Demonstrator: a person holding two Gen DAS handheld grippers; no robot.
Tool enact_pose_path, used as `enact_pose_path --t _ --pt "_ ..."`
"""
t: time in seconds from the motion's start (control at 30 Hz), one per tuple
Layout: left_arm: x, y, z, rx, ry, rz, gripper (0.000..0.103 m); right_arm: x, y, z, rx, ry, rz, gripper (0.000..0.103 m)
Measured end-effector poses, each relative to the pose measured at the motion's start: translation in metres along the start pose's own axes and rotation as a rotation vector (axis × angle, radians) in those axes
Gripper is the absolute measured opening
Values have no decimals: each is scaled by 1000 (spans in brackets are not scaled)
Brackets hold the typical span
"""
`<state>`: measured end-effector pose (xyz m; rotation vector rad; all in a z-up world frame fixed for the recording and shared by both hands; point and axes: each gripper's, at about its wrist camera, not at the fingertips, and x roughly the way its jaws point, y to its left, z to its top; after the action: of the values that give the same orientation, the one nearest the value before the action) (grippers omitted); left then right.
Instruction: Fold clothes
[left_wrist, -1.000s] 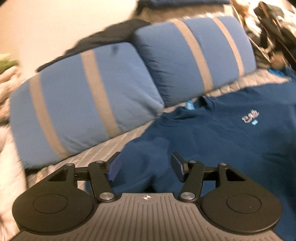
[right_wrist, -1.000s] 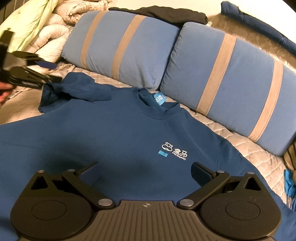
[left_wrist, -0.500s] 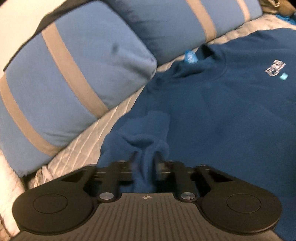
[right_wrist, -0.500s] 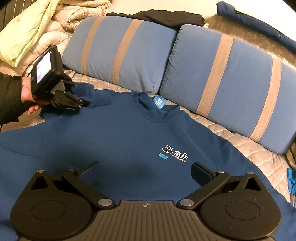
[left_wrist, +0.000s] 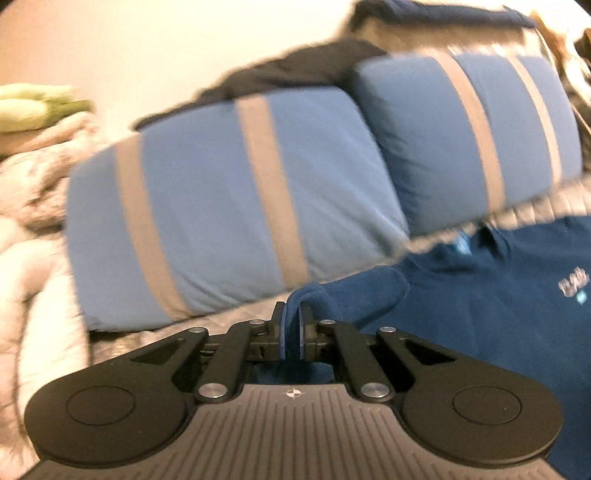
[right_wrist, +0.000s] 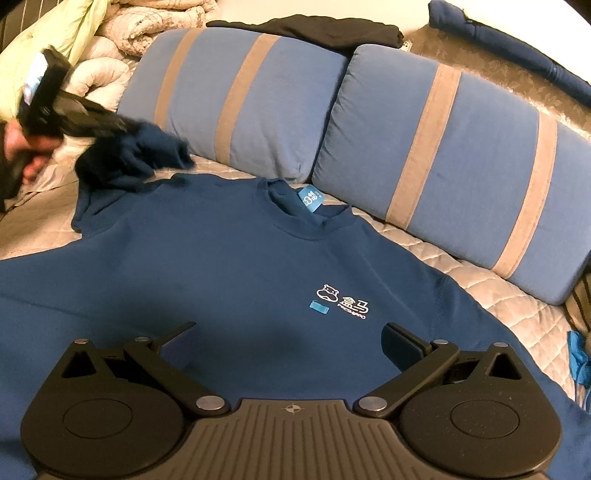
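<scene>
Pinching a fold of the navy sweatshirt (left_wrist: 491, 306), the left gripper (left_wrist: 291, 332) has its jaws clamped together, a ridge of sleeve fabric rising between the two pads. Seen from the right wrist, that gripper (right_wrist: 122, 125) holds the bunched sleeve (right_wrist: 136, 155) lifted above the bed (right_wrist: 491, 306), near the bed's back-left edge by the left pillow (right_wrist: 258, 99). The right gripper (right_wrist: 291, 339) hangs over the sweatshirt's lower chest with jaws spread wide, nothing between them; cloth lies below both fingers, and contact cannot be judged.

Sweatshirt (right_wrist: 229, 266): dark blue, front up, spread flat across the quilted grey bed cover. Round collar toward the pillows, light blue neck label (right_wrist: 309, 197) showing inside it. White logo with a small blue patch (right_wrist: 341, 301) on the chest. Right-hand sleeve runs off toward the bed's right edge. Second striped pillow (right_wrist: 461, 155) stands beside the first along the back edge, a black garment (right_wrist: 314, 27) draped over their tops.

Change from half a second ago: the left gripper has risen and carried the sleeve end up off the cover, where before it sat low against the shoulder. A second ago its jaws were apart. Right gripper has kept its wide opening and its place. Left wrist view is motion-blurred.
</scene>
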<state>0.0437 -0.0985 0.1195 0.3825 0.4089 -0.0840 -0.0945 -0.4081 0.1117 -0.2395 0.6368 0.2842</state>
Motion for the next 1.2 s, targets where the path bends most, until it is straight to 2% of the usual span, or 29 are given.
enact_pose_path --t 0.2,0.3,0.43,0.53,0.67,0.7,0.8,0.97,1.2 --pt "-41 69 -10 -123 -60 141 7 0 4 1 -26 3 -21 103" --pt "-64 105 -28 -196 -75 240 7 0 5 1 -32 6 -27 103" --pt "-91 146 -75 -315 -52 400 7 0 7 1 -42 7 -37 103" --pt "-94 165 -129 -402 57 515 8 2 8 1 -49 11 -42 103" --pt "-91 173 -201 -454 253 577 16 3 10 1 -56 17 -51 103" --pt "-94 173 -212 -469 280 583 26 3 10 1 -57 17 -54 103" --pt "-107 172 -232 -510 330 590 42 2 12 1 -63 13 -67 103" --pt "-129 165 -234 -525 330 537 62 0 13 0 -74 2 -75 103" --pt "-145 140 -200 -551 262 374 66 -6 9 0 -47 -35 -75 103"
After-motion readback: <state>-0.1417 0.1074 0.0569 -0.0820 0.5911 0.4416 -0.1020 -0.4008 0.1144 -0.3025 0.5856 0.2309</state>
